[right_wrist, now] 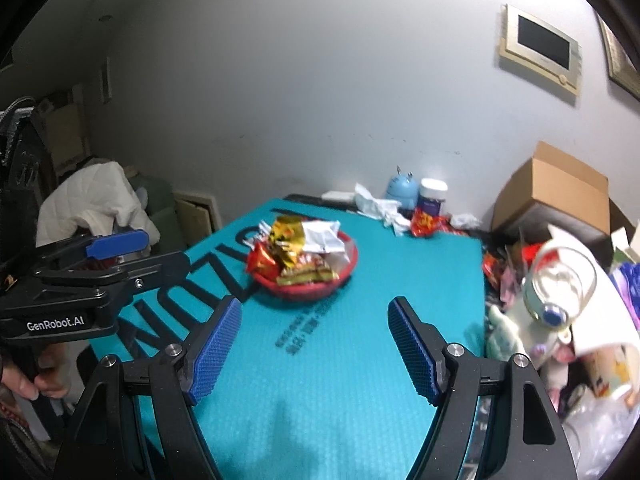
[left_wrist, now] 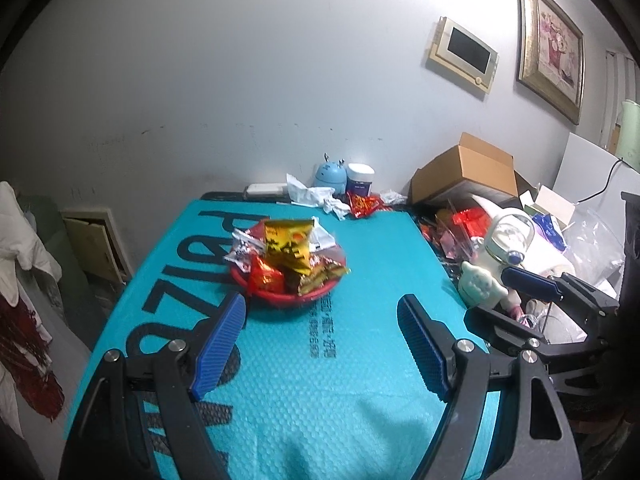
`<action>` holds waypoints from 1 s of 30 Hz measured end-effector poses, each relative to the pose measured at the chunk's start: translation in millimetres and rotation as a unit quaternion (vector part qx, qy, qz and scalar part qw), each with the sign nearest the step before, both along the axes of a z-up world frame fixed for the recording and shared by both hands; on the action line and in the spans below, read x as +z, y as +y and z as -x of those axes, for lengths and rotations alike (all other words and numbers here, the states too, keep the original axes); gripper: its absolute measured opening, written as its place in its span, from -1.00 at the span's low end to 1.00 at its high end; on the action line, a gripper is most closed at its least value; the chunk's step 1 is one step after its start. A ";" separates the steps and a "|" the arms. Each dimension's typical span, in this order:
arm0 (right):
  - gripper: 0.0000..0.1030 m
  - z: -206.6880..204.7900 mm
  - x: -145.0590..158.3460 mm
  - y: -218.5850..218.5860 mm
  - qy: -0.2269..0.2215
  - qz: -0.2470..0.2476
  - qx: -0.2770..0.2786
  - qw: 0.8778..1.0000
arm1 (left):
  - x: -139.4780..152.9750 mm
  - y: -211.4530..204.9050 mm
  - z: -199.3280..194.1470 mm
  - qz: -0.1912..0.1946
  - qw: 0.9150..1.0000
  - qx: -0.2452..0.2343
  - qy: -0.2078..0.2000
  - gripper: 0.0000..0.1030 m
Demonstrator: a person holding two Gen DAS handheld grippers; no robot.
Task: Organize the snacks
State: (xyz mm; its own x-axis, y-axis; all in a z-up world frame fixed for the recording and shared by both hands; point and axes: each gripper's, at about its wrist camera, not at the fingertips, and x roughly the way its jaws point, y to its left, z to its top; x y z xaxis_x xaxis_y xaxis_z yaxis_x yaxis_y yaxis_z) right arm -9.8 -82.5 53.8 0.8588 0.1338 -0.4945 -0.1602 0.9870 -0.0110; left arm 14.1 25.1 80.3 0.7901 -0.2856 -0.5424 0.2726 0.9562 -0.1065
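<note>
A red basket (left_wrist: 280, 301) (right_wrist: 306, 295) heaped with snack packets stands mid-table on a teal mat (left_wrist: 320, 392) (right_wrist: 320, 384). A yellow packet (left_wrist: 289, 248) (right_wrist: 285, 235) lies on top of the heap, beside red and white ones. One loose red packet (left_wrist: 363, 204) (right_wrist: 426, 222) lies at the mat's far edge. My left gripper (left_wrist: 320, 302) (right_wrist: 164, 249) is open and empty, just short of the basket. My right gripper (right_wrist: 315, 304) (left_wrist: 488, 295) is open too, level with it on the right, with only mat between its blue pads.
A cardboard box (left_wrist: 464, 172) (right_wrist: 556, 192), a white astronaut figure (left_wrist: 500, 256) (right_wrist: 552, 300) and loose clutter crowd the table's right side. A blue toy (left_wrist: 330, 174), a jar (left_wrist: 360, 178) and crumpled tissue (left_wrist: 316, 196) sit at the back wall. A hand (right_wrist: 24, 384) grips the left handle.
</note>
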 end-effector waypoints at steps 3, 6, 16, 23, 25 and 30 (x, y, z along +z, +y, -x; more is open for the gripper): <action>0.49 4.1 -5.6 -2.5 0.007 -0.003 -0.002 1.000 | -5.2 -3.0 3.3 0.002 1.000 -0.002 0.005 0.52; 0.49 6.6 -8.7 -4.4 0.009 -0.004 0.000 1.000 | -8.9 -3.3 6.2 0.006 1.000 -0.001 0.009 0.52; 0.49 8.1 -13.6 -3.1 0.011 -0.005 0.016 1.000 | -16.4 -2.9 8.2 0.009 1.000 0.011 0.019 0.52; 0.49 5.6 -15.5 -3.1 0.015 -0.008 0.022 1.000 | -16.9 -3.1 8.3 0.009 1.000 0.017 0.019 0.52; 0.49 4.6 -15.6 -3.0 0.015 -0.008 0.024 1.000 | -16.8 -3.1 8.0 0.010 1.000 0.019 0.019 0.52; 0.49 3.2 -15.4 -3.8 0.014 -0.005 0.027 1.000 | -16.8 -3.5 6.1 0.010 1.000 0.019 0.018 0.52</action>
